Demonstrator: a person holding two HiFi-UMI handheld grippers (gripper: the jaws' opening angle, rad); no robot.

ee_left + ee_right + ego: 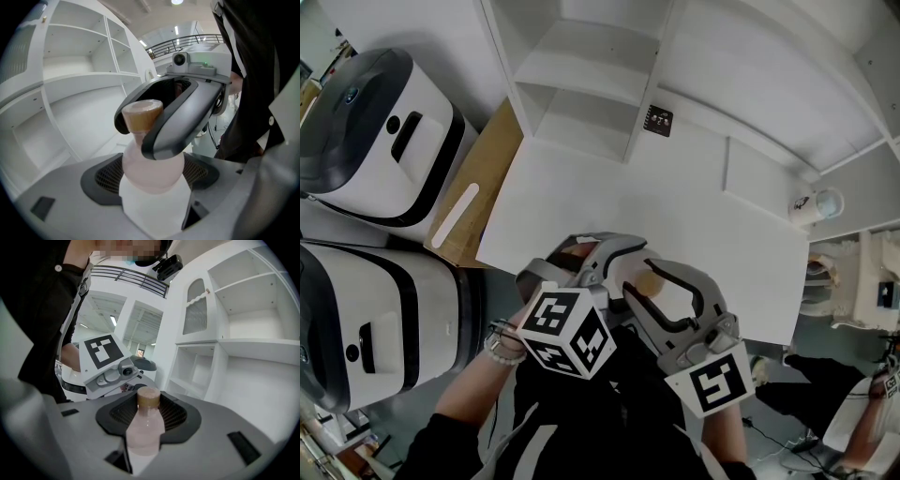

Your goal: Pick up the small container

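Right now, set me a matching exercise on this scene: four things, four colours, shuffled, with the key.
Things:
1 small container
2 cap
3 marker cube
4 shelf unit

Colours:
a white
b pale pink
c tan
d black and white

Pairs: 1-b, 2-c, 3-d, 4-a

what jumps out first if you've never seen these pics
A small pink bottle with a tan cap, held in the jaws of both the left gripper and the right gripper, which meet over the near edge of the white table. Next come two bulky white-and-black machines at the head view's left, and white shelving behind the table.
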